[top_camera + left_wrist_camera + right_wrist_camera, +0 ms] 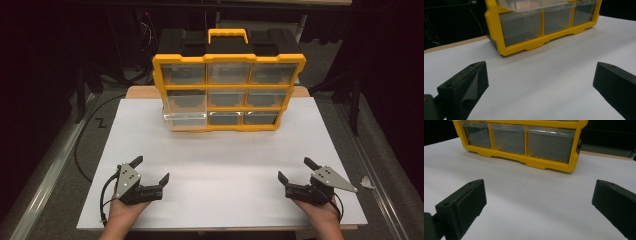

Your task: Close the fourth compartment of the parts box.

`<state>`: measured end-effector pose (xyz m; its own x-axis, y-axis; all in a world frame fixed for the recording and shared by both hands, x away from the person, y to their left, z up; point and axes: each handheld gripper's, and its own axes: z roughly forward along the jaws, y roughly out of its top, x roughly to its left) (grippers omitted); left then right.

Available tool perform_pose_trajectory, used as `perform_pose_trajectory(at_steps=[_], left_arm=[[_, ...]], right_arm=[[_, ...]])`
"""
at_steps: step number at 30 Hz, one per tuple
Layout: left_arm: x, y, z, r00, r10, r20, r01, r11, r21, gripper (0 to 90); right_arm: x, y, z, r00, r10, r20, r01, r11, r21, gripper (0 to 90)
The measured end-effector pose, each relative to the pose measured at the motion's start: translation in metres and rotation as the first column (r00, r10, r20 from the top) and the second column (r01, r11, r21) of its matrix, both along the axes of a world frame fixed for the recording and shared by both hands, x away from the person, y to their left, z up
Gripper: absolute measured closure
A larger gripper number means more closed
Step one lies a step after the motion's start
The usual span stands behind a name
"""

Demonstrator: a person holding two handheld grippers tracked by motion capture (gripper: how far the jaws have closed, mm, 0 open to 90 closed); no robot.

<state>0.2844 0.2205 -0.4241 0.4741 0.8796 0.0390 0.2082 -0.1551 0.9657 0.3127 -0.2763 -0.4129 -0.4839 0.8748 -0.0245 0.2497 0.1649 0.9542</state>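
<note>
A yellow and black organiser box (228, 92) with clear drawers stands upright at the back middle of the white table (220, 165). Its bottom left drawer (185, 120) is pulled out a little. My left gripper (150, 170) rests near the front left edge, open, with nothing between its jaws. My right gripper (295, 170) rests near the front right edge, open and empty as well. In the left gripper view the organiser (541, 25) stands ahead, beyond the gripper (540, 82). The right gripper view shows the organiser (521, 142) ahead of its gripper (539, 200).
A small white scrap (367, 182) lies on the floor to the right of the table. Dark cables (82, 145) run along the floor at the left. A wooden board (140, 92) shows under the table's back edge.
</note>
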Motion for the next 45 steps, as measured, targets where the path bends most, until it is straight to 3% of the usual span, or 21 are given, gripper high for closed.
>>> perform_pose_trajectory(at_steps=[4, 10, 16, 19, 45], left_arm=[[-0.0001, 0.0002, 0.0, 1.0, 0.001, 0.0, -0.001, 1.0, -0.003, 0.6], [0.0017, 0.0012, 0.0017, 0.9994, 0.033, 0.006, -0.033, 0.9986, -0.042, 0.6], [0.0053, 0.0007, -0.001, 0.9994, 0.033, -0.013, -0.033, 0.9988, -0.036, 0.6], [0.0049, -0.0013, -0.0005, 0.9998, 0.017, -0.006, -0.017, 0.9995, -0.026, 0.5], [0.005, 0.0032, 0.0006, 0.9995, 0.027, -0.017, -0.028, 0.9983, -0.05, 2.4]], right_arm=[[0.0023, 0.0026, -0.0025, 1.0, 0.003, -0.004, -0.003, 1.0, -0.015, 0.7], [0.0014, 0.002, -0.0032, 1.0, -0.009, -0.003, 0.009, 1.0, -0.007, 0.7], [0.0024, -0.0007, -0.0036, 0.9998, -0.021, -0.001, 0.021, 1.0, -0.015, 0.7], [0.0017, -0.003, -0.004, 0.9995, -0.032, -0.004, 0.032, 0.998, -0.046, 0.7], [0.0026, 0.0017, -0.0051, 0.9995, -0.03, -0.012, 0.029, 0.999, -0.044, 0.8]])
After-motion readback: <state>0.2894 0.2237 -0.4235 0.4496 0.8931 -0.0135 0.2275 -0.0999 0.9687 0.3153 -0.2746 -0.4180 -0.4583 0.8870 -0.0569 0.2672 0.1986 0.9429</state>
